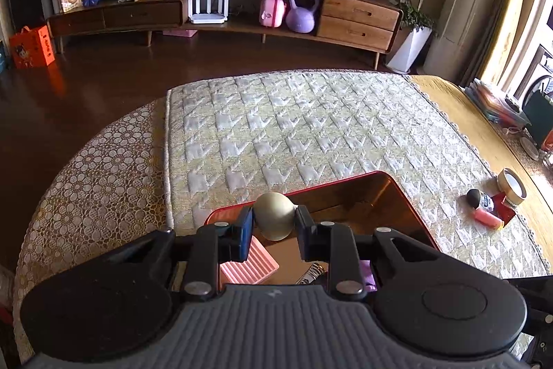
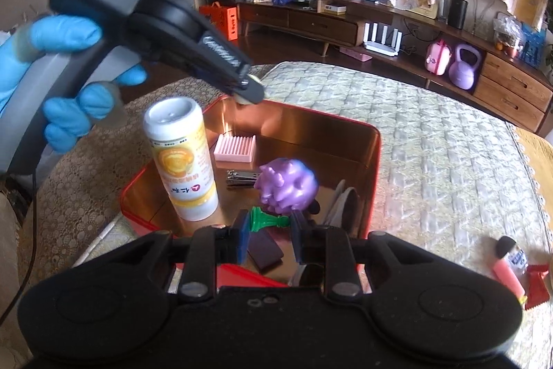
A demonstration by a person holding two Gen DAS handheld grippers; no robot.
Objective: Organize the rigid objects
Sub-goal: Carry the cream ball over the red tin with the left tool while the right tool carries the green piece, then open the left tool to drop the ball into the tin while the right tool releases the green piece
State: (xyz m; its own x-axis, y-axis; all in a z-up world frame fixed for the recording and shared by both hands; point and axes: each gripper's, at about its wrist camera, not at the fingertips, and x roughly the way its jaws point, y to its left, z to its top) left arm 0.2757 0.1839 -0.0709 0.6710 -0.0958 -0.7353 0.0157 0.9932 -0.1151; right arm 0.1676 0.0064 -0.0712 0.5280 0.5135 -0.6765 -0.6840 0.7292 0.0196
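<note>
Now my left tool pinches a beige egg-shaped ball above the red tin; my right tool clamps a green-based purple spiky toy. I'd lower both inside before letting go

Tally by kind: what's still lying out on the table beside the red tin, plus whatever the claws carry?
Tape roll: 1
Small black-capped bottle: 1
Pink tube: 1
Red packet: 1
Beige egg, in left claw: 1
Green piece, in right claw: 1
Total: 6
</note>
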